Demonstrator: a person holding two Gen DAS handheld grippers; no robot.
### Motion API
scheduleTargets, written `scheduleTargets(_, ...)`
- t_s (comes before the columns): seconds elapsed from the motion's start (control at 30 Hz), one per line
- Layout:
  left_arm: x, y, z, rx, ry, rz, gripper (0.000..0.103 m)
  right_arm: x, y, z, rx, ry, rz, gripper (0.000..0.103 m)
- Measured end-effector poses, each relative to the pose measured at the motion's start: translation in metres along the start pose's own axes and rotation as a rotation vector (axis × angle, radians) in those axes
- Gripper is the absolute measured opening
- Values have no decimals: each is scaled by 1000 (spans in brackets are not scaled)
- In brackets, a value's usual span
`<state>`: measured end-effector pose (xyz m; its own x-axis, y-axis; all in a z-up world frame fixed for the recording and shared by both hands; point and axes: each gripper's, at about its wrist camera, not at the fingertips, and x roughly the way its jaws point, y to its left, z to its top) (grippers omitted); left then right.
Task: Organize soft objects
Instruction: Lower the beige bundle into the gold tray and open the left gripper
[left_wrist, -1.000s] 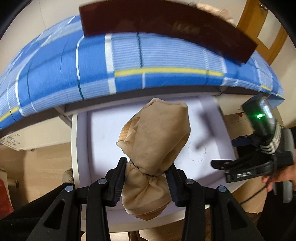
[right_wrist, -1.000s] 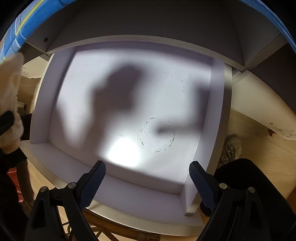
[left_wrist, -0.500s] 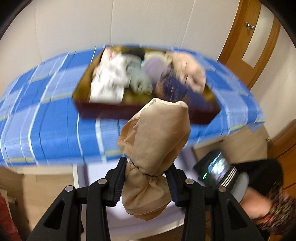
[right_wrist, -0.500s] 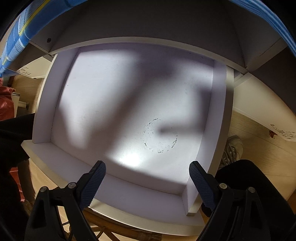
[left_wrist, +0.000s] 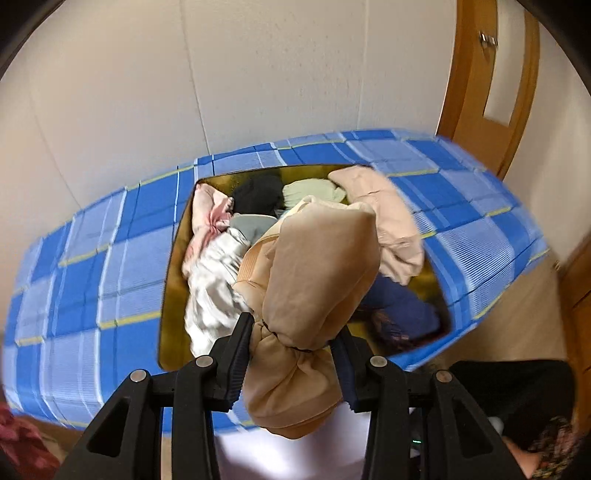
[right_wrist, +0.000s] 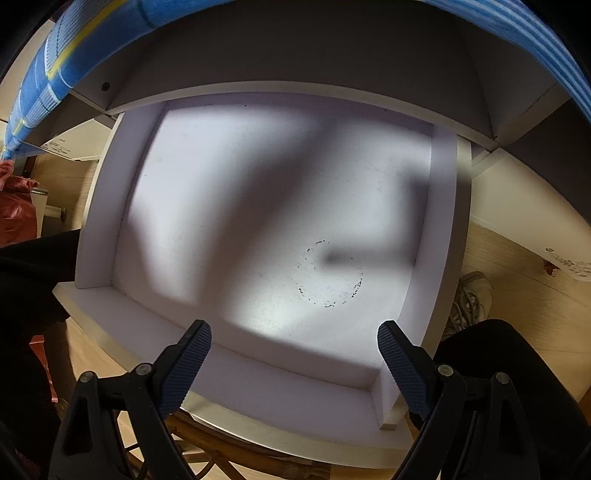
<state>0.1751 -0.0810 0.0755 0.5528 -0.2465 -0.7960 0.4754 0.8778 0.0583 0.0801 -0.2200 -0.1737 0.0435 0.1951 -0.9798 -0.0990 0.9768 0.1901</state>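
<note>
Carrying step: left gripper (left_wrist: 291, 354) clenched on tan bundle (left_wrist: 317, 266), frame centre, above tray (left_wrist: 166, 295); right gripper (right_wrist: 295, 362) released over empty drawer (right_wrist: 443, 229). Next: pick drop spot.

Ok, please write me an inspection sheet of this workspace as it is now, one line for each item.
Surface: blue checked cloth covers the table top; a white drawer stands pulled out below it, nothing inside.
Job's things: beige sock bundle; brown tray on the cloth, filled with mixed soft clothes.
Clutter: shoe on the floor beside the drawer.
Grippers: left gripper shut on the beige sock bundle; right gripper open above the drawer, holding nothing.
Cables: nothing seen.
Surroundings: white wall, wooden door, wood floor.
</note>
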Motion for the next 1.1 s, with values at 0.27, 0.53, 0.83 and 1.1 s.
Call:
scheduleTargets(0.27,30,-9,12,144,46,56,41,-1,-1,-1,-4,-5,-9,92)
scheduleTargets(0.53,50,-26,13,351,77,76,41,-2,0,-1,-3,-4,0,92)
scheduleTargets(0.83,52,-23,6,336,115,-10,46,-2,2,-1,-5,-1,14,92)
scheduleTargets(1.1,35,6,12,133,106,-105,47,-2,4,-1,-6,1,19,92)
